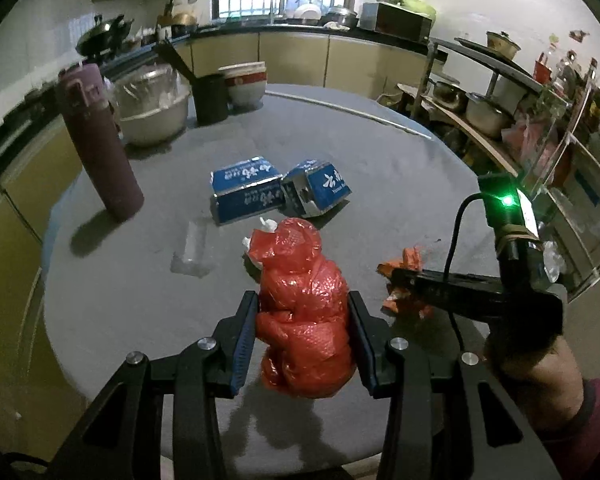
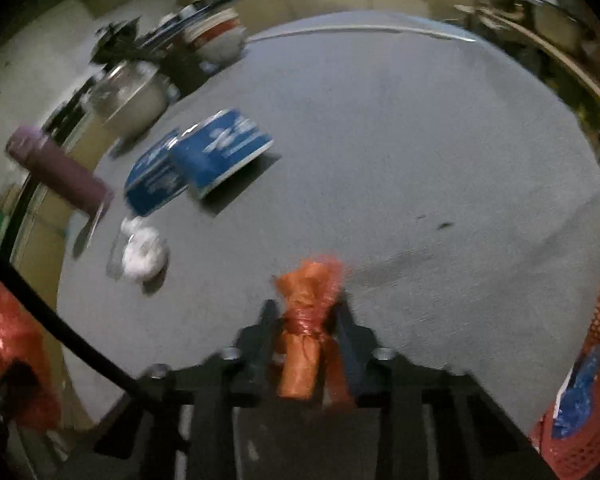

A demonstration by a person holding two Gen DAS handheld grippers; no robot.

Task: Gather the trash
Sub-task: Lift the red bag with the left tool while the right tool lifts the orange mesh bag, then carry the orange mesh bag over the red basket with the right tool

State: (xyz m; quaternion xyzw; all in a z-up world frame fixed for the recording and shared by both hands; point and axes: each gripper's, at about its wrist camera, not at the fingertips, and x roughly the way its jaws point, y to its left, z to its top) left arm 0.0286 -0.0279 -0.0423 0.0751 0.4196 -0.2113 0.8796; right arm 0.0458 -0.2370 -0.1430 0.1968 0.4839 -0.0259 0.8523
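Note:
My left gripper (image 1: 303, 304) is shut on a crumpled red plastic bag (image 1: 304, 312), held just above the grey round table (image 1: 380, 168). My right gripper (image 2: 306, 312) is shut on a crumpled orange wrapper (image 2: 304, 320); it also shows in the left wrist view (image 1: 404, 276) to the right of the red bag. Two blue cartons (image 1: 244, 190) (image 1: 318, 188) lie mid-table, also seen in the right wrist view (image 2: 204, 156). A white crumpled tissue (image 2: 142, 254) lies near them, and a clear plastic piece (image 1: 194, 248) lies flat left of the red bag.
A purple flask (image 1: 100, 140) stands at the table's left. A covered metal bowl (image 1: 152, 108), a dark cup (image 1: 210, 98) and stacked bowls (image 1: 246, 84) stand at the back. A red mesh bag (image 2: 588, 380) with blue trash hangs at right. Shelves with pots (image 1: 488, 112) are on the right.

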